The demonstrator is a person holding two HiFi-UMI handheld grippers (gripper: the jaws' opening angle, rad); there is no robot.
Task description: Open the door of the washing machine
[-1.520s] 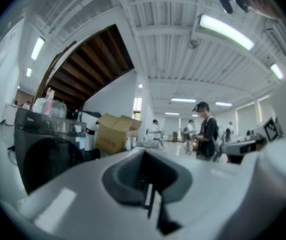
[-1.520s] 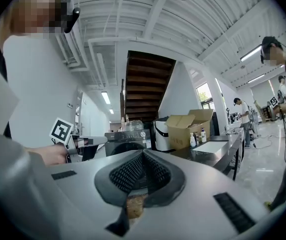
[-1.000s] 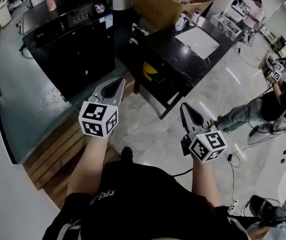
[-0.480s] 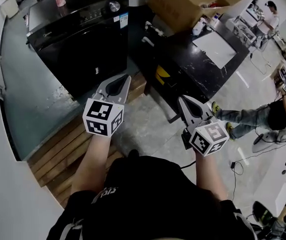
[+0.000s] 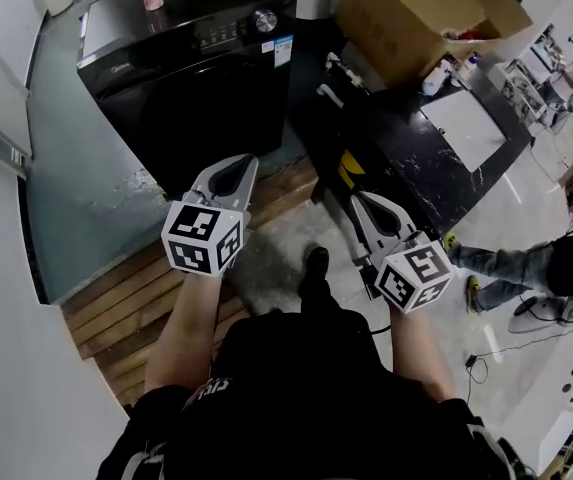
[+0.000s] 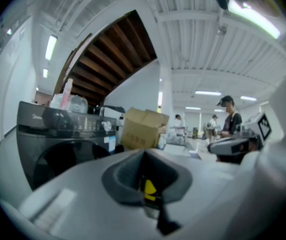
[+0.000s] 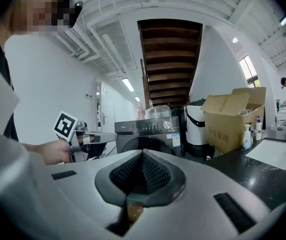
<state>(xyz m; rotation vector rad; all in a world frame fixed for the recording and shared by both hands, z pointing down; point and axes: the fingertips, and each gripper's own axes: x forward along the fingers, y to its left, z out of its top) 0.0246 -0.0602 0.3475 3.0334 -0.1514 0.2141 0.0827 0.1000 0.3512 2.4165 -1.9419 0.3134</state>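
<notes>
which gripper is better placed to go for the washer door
Likely left: the left gripper is in line with the washing machine; the right gripper is off beside the black counter.

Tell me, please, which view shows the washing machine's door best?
The right gripper view: the door faces it sharply, lower part behind the jaws. The left gripper view shows it blurred; the head view, steeply from above.

Grey-green floor [image 5: 76, 173] under black washing machine [image 5: 206, 78], wooden boards [image 5: 126, 308] alongside, perhaps a step.
</notes>
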